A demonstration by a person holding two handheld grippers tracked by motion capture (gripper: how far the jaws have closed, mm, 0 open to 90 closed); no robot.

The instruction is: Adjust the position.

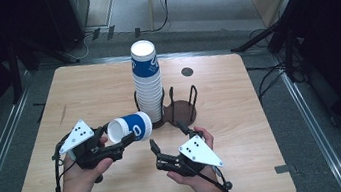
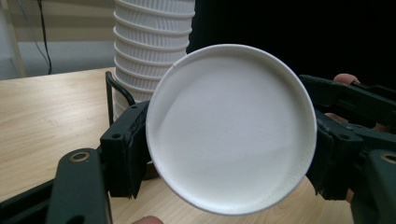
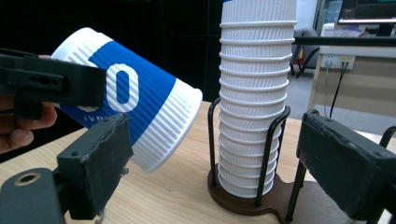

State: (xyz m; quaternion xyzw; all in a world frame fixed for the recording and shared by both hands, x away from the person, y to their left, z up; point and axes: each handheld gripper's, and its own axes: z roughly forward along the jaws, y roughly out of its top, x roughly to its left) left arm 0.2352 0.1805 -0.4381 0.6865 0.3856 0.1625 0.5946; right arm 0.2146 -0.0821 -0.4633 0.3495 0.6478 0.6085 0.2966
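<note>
At 7 o'clock from the stack, left gripper pinches a cup, right gripper spread; guessing next it gets nested on top.

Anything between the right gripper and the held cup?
Nothing: in the high view, bare table separates the right gripper from the cup clamped in the left gripper.

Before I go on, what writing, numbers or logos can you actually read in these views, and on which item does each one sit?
"0" or "O", white on the blue band of the held cup; it could be a letter, a digit or a ring logo.
White marks beneath it on that cup: cut off by the left gripper, unreadable.
White print on the blue band of the top cup of the stack: too small and blurred to read.
</note>
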